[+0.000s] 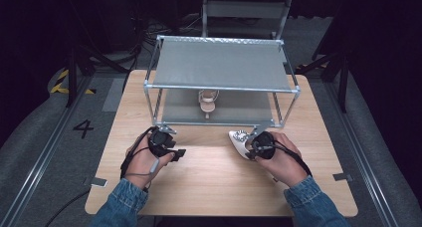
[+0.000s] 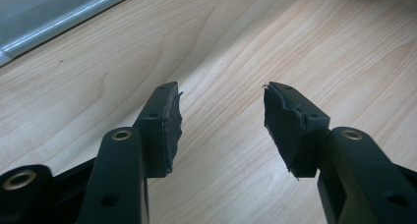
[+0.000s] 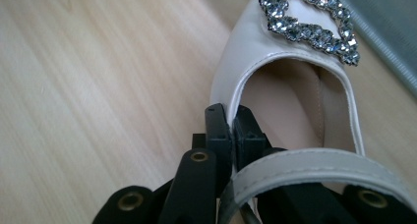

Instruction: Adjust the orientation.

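A white pointed shoe with a rhinestone buckle lies on the wooden table just in front of the rack. My right gripper is shut on it. In the right gripper view the two pads pinch the shoe's side wall at the edge of its opening, and its ankle strap crosses over the jaws. My left gripper hovers low over bare wood to the left, open, with nothing between its fingers. A matching shoe stands on the rack's lower shelf.
A two-tier metal shoe rack with grey fabric shelves takes up the far half of the table. Its front rail lies close ahead of the left gripper. Bare wood stretches between and in front of both hands.
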`<action>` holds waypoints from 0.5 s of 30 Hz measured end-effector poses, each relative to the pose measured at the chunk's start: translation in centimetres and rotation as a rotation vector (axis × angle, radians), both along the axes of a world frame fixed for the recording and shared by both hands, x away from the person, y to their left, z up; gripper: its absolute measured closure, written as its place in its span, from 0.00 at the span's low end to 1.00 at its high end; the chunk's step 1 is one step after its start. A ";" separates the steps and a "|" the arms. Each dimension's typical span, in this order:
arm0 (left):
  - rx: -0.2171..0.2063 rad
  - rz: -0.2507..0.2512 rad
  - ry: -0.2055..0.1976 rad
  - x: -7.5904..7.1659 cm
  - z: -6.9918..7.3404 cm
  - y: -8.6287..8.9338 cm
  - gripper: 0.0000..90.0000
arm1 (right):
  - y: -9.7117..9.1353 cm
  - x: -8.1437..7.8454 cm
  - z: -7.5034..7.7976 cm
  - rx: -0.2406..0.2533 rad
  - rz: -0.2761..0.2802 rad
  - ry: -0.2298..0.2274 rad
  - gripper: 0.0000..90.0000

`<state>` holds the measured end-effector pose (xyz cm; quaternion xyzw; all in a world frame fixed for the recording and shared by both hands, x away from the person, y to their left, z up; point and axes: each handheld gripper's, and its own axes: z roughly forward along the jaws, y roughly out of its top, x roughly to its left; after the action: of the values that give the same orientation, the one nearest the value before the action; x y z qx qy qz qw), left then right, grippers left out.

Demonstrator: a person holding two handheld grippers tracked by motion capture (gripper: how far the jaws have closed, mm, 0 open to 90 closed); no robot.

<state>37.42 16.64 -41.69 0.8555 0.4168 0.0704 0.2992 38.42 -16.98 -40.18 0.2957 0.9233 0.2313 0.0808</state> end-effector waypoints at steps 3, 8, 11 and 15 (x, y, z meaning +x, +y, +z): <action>-0.004 0.025 0.000 -0.3 0.0 0.7 0.54 | 0.6 1.2 0.6 0.017 -0.020 -0.014 0.98; -0.003 0.053 0.002 -0.8 0.0 1.9 0.54 | 2.1 3.6 1.0 0.027 -0.055 -0.039 0.98; -0.016 0.066 0.003 -1.0 0.0 2.3 0.54 | 3.2 5.2 0.8 0.036 -0.069 -0.038 0.98; -0.014 0.070 0.005 -1.2 0.0 2.8 0.54 | 4.2 6.9 0.5 0.020 -0.090 -0.037 0.98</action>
<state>36.22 19.44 -41.70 0.8383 0.4479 0.0757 0.3016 45.33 -12.79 -39.72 0.3334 0.9051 0.2421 0.1051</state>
